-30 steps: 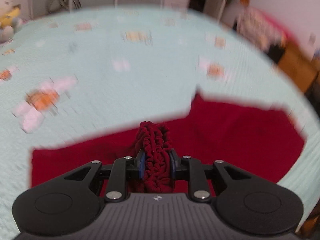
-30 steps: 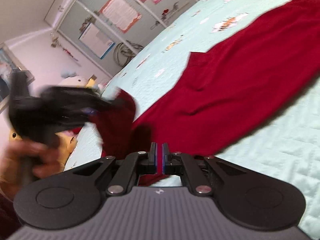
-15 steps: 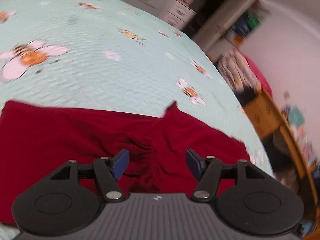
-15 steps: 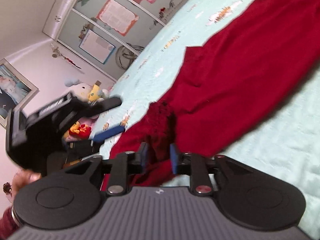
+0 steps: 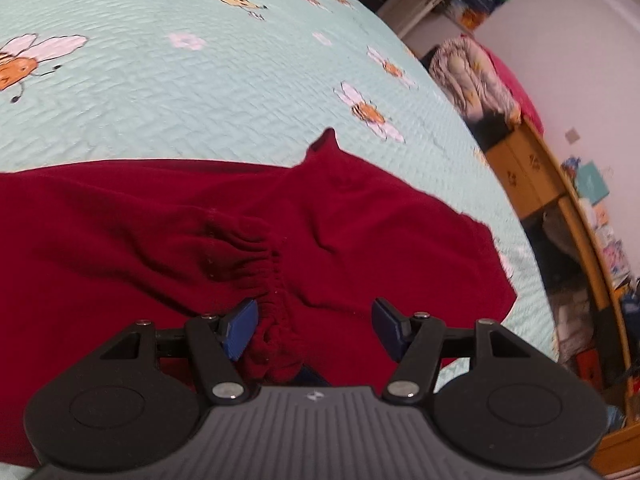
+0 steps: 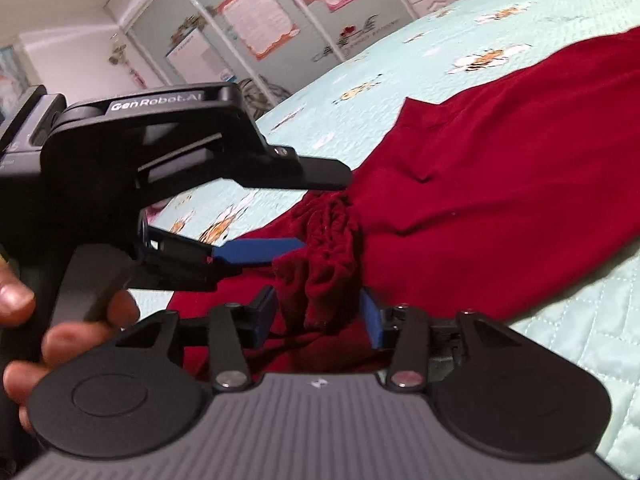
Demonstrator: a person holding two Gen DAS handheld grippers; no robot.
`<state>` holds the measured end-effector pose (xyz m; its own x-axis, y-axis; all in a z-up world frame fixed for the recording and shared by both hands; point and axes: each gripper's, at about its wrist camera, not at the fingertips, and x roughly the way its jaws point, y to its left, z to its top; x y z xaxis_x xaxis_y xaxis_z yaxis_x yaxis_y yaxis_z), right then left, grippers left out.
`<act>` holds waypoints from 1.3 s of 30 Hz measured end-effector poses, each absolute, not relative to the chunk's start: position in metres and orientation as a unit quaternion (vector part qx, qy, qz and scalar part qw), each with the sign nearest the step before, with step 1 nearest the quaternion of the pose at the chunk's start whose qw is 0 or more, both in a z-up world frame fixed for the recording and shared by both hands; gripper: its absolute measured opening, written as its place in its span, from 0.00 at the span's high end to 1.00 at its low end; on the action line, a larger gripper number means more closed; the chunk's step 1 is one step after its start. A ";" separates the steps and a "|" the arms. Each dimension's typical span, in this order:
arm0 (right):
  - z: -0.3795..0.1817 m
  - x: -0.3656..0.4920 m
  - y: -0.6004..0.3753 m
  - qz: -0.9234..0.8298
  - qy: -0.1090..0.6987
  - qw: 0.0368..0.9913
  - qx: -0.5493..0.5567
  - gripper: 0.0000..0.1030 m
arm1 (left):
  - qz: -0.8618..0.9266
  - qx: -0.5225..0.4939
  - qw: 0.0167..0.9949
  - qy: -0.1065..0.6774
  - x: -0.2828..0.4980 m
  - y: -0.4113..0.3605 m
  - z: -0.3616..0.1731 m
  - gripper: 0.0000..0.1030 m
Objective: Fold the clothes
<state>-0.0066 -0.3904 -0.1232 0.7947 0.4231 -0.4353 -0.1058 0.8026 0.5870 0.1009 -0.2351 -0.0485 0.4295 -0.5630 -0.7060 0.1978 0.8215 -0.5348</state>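
Observation:
A dark red garment [image 5: 380,232] lies spread on the mint bedspread [image 5: 200,92]. Its gathered elastic waistband [image 5: 272,300] is bunched up just ahead of my left gripper [image 5: 316,326]. That gripper is open, and the bunch sits beside its left pad without being squeezed. In the right wrist view the same bunch [image 6: 332,256] stands between the blue pads of my right gripper [image 6: 318,318]. Its jaws are opening and the pads do not visibly press on the cloth. My left gripper [image 6: 324,212] reaches in from the left, open around the bunch's top, held by a hand [image 6: 60,320].
The bedspread [image 6: 580,340] has a bee and flower print. A wooden bed frame [image 5: 536,184] and a pile of clothes [image 5: 472,76] stand past the bed's right edge. Wardrobe doors with posters [image 6: 260,20] rise behind the bed.
My left gripper opened and let go of the bunched waistband, then tilted down over the garment. My right gripper went from shut to open and moved in around the bunch.

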 end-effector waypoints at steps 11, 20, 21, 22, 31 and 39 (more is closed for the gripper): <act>-0.134 0.009 -0.385 0.149 0.276 0.901 0.298 0.48 | -0.250 -0.178 0.822 0.480 0.097 -0.239 -0.037 0.36; -0.136 0.009 -0.397 0.150 0.274 0.888 0.338 0.79 | -0.219 -0.245 0.840 0.432 0.102 -0.206 -0.036 0.37; -0.135 0.008 -0.399 0.150 0.273 0.886 0.343 0.80 | -0.217 -0.239 0.840 0.436 0.105 -0.209 -0.039 0.37; -0.133 0.006 -0.402 0.153 0.270 0.882 0.354 0.81 | -0.221 -0.241 0.840 0.433 0.106 -0.210 -0.040 0.37; -0.156 0.005 -0.425 0.156 0.300 0.847 0.410 0.84 | -0.207 -0.238 0.834 0.452 0.113 -0.212 -0.065 0.38; -0.141 -0.002 -0.422 0.167 0.281 0.863 0.386 0.84 | -0.228 -0.214 0.842 0.439 0.110 -0.226 -0.055 0.37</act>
